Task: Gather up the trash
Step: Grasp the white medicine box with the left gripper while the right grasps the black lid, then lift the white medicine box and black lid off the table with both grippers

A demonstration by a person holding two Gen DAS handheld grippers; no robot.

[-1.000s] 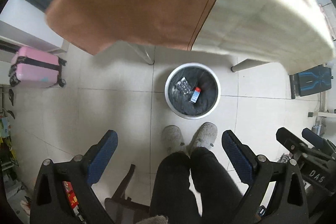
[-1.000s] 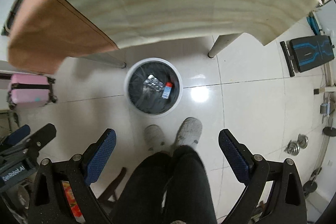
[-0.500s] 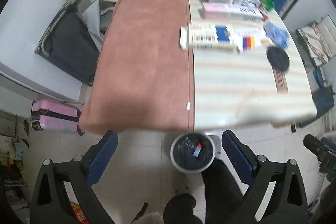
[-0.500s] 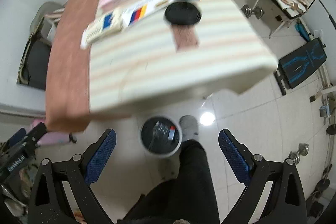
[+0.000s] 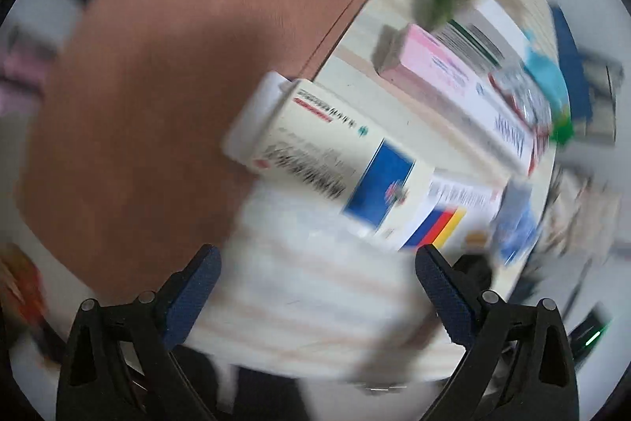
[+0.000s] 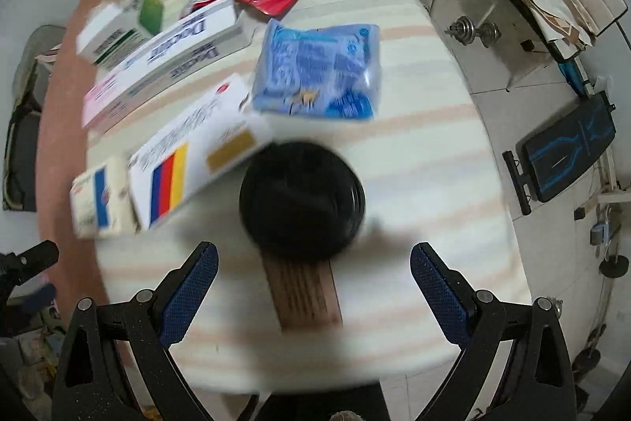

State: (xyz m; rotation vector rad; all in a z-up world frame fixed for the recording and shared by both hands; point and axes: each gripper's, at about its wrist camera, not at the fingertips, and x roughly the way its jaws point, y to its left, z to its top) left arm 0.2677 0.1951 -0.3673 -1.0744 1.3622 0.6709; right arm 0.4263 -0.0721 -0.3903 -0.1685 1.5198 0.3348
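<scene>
The cream striped table (image 6: 414,129) with a brown cloth half (image 5: 157,66) fills both views, littered with trash. A long pink-and-white carton (image 6: 165,66) lies toward its far side, a blue plastic packet (image 6: 319,70) near the middle, and a round black lid (image 6: 301,198) closest, resting on a brown card (image 6: 303,296). The right gripper (image 6: 313,287) hovers above that lid, fingers spread wide and empty. The left gripper (image 5: 315,292) hangs tilted over a cream-and-blue medicine box (image 5: 335,152), likewise spread and empty.
</scene>
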